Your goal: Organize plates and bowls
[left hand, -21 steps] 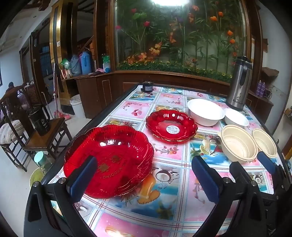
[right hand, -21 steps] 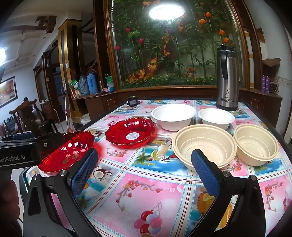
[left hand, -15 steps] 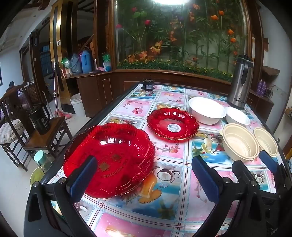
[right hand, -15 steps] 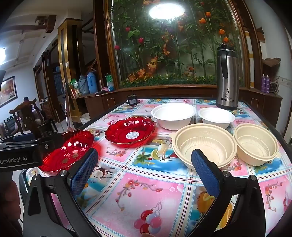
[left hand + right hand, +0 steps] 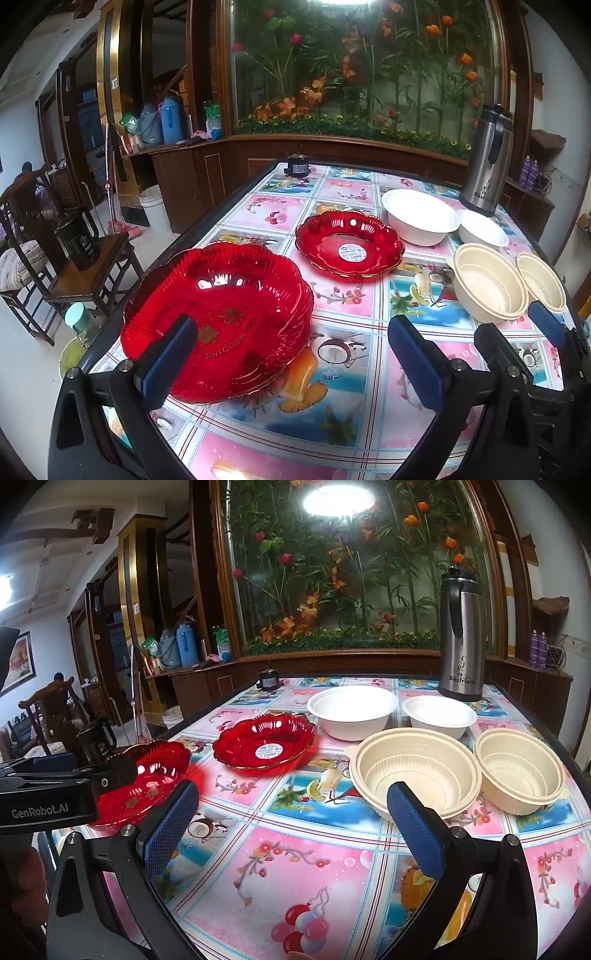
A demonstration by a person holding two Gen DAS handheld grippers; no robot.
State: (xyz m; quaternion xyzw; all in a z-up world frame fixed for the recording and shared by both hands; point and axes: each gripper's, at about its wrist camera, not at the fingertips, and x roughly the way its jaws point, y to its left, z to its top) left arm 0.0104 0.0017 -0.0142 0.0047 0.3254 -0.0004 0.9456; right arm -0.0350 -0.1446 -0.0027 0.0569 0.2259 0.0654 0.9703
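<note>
A stack of large red plates (image 5: 218, 321) lies at the table's near left corner, partly behind my left gripper's left finger. My left gripper (image 5: 291, 354) hovers over it, open and holding nothing. Further back sits a smaller red plate with a sticker (image 5: 349, 243). A large white bowl (image 5: 419, 218) and a small white bowl (image 5: 482, 229) stand behind two cream bowls (image 5: 487, 284). My right gripper (image 5: 291, 819) is open above the tablecloth, its right finger in front of the large cream bowl (image 5: 415, 771). The small cream bowl (image 5: 517, 768) is beside it.
A steel thermos jug (image 5: 460, 635) stands at the far right of the table (image 5: 295, 867). A small dark gadget (image 5: 297, 166) sits at the far edge. Wooden chairs (image 5: 85, 273) and a bucket (image 5: 153, 206) are on the floor to the left. My left gripper's body (image 5: 48, 794) crosses the right view.
Hardly anything: both views drift slightly, and both grippers stay wide open with nothing in them. No dish has moved.
</note>
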